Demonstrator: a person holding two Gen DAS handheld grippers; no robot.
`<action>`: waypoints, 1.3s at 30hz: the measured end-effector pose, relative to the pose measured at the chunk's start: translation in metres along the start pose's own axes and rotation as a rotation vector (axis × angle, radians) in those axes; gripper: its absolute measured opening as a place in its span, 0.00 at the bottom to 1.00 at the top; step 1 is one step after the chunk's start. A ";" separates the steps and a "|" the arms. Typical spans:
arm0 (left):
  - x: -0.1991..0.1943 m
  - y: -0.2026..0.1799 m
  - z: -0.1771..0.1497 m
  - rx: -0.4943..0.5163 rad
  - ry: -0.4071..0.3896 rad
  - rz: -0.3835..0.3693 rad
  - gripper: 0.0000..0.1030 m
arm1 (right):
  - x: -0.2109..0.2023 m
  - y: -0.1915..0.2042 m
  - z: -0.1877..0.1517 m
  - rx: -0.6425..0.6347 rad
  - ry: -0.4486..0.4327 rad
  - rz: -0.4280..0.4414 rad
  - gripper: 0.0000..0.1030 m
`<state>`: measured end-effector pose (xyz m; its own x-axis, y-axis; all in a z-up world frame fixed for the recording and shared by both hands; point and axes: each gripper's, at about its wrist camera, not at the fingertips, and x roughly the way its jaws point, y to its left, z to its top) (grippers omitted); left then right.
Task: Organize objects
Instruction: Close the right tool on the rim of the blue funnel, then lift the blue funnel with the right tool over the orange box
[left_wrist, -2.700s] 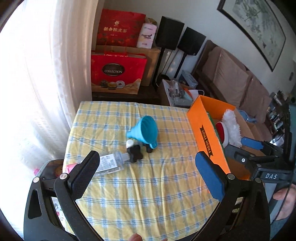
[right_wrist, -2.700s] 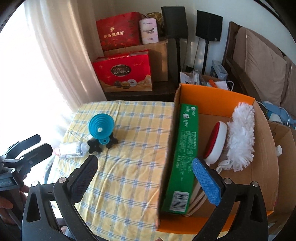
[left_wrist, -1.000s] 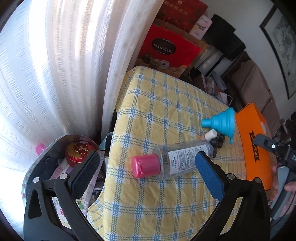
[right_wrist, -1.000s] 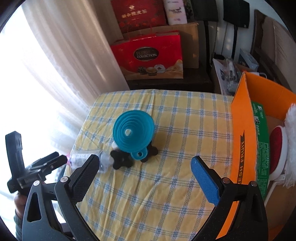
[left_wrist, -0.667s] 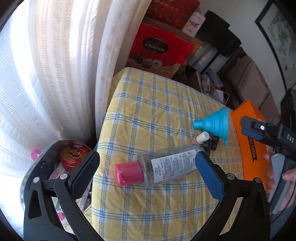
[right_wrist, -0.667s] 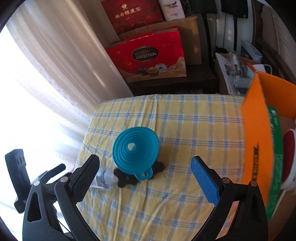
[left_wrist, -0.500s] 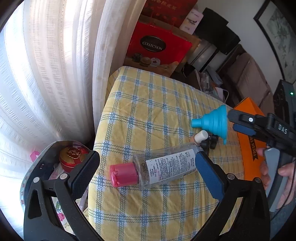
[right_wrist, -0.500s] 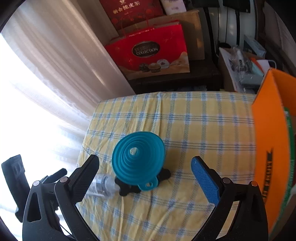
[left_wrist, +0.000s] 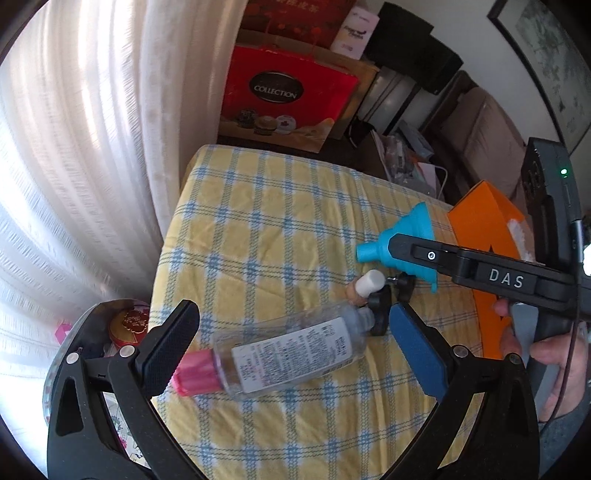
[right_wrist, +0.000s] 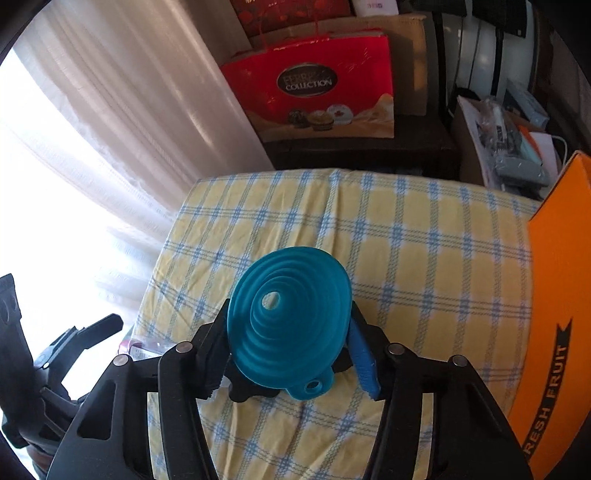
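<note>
Along the right edge of the table (left_wrist: 266, 206), which wears a yellow and blue checked cloth, stands an orange cardboard box (right_wrist: 557, 295) printed with the words FRESH FRUIT. Beyond the far edge, on the floor by the white curtain (left_wrist: 92, 147), sits a red gift bag (right_wrist: 314, 88) marked COLLECTION. Near the middle of the cloth, the right gripper (right_wrist: 288, 350) has its two fingers closed in on either side of a teal collapsible funnel (right_wrist: 290, 317), wide mouth tilted up toward the camera, its spout pointing away toward the left edge; the fingers look pressed to the funnel's folded sides, gripping it. Under the funnel lies a black knobbed piece (left_wrist: 382, 306), touching a small white cap (left_wrist: 371, 282). Toward the near left corner, a clear plastic bottle (left_wrist: 295, 350) with a pink cap (left_wrist: 195, 376) lies on its side, label up, neck end just beside the black piece. The left gripper (left_wrist: 295, 347) hovers over this bottle with its fingers spread wide, one either end of it, holding nothing.
</note>
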<state>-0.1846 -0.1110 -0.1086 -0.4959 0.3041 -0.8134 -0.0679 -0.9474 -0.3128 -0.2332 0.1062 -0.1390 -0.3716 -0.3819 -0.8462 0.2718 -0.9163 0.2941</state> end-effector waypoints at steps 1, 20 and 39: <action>0.002 -0.004 0.002 0.009 0.004 0.004 0.99 | -0.004 -0.001 0.000 0.006 -0.007 0.007 0.55; 0.042 -0.075 0.018 0.170 0.110 0.049 0.74 | -0.085 -0.041 0.001 0.107 -0.121 0.007 0.55; 0.055 -0.078 0.026 0.216 0.108 0.113 0.15 | -0.108 -0.042 -0.014 0.081 -0.133 0.016 0.55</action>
<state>-0.2291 -0.0228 -0.1157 -0.4159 0.1935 -0.8886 -0.2061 -0.9717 -0.1151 -0.1922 0.1874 -0.0657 -0.4835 -0.4040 -0.7765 0.2079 -0.9148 0.3464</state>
